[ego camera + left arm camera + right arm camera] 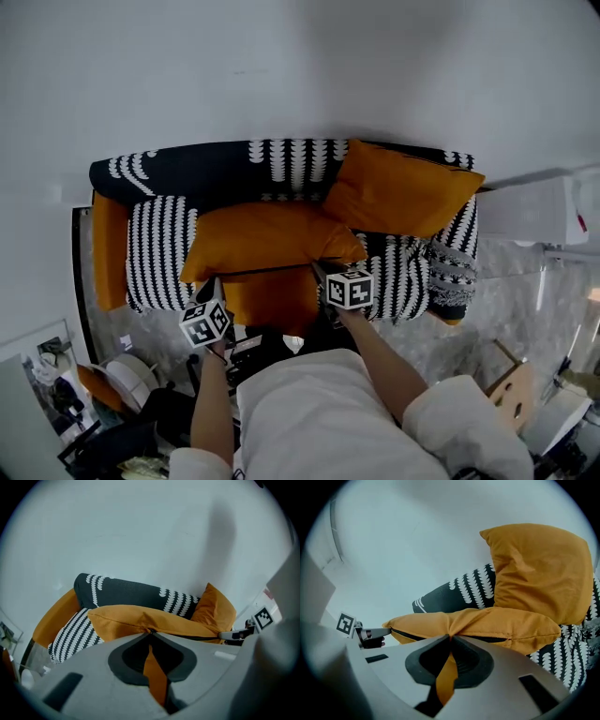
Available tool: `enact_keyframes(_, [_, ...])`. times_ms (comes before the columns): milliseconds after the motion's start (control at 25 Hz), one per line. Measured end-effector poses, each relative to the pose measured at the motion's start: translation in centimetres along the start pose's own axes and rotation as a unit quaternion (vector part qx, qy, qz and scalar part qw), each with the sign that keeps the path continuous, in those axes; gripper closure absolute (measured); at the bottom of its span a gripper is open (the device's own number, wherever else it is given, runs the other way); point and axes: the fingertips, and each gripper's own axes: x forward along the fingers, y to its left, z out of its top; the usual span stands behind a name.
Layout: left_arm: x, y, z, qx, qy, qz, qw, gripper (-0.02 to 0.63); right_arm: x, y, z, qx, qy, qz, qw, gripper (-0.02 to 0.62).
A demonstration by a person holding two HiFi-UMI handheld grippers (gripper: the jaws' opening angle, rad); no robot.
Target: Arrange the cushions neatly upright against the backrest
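From overhead, just past the left gripper (217, 281) and right gripper (319, 269), an orange cushion (267, 239) spreads flat over the sofa (159, 246) seat. Left gripper view: jaws nipped tight on its near seam. Right gripper view: jaws clamped on that seam too; beyond, a second cushion (539, 569) leans upright against the backrest (454, 590).

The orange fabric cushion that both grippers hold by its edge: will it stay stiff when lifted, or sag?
Probably floppy: the orange fabric cushion puckers where the left gripper and right gripper pinch its seam. Likely light, since two small pinches of cloth hold its edge up. It may slump once stood against the patterned sofa backrest.
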Motion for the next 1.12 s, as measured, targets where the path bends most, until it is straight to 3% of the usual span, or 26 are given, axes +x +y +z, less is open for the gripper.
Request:
enact_keyframes(240, [-1.0,3.0,2.4,0.006,-0.027,-0.064,0.9975,0.575,-1.0,4.4,1.6,0.003,-0.053,-0.031,0.998,0.569])
enact_keyframes(480, [-2.3,7.5,6.1,0.002,-0.058,-0.142,0.9882,0.575,-1.5,10.9,5.2,-0.005,-0.122,-0.055,0.991,0.569])
enact_keyframes(680, [-3.4,9.3,8.6,0.049,-0.06,-0.195,0.9777,0.577,-3.7,16.0,8.0,-0.016,-0.197,-0.066,0.978,0.569])
enact_keyframes(920, [-6.0,10.4,9.5,0.072,-0.061,-0.211,0.9728,0.578,-7.3,21.4,8.7,-0.031,-0.259,-0.055,0.964,0.569])
enact_keyframes(1120, [-8.2,9.4,9.0,0.117,-0.068,-0.184,0.9735,0.578,-9.4,21.8,7.5,-0.029,-0.271,-0.043,0.961,0.569])
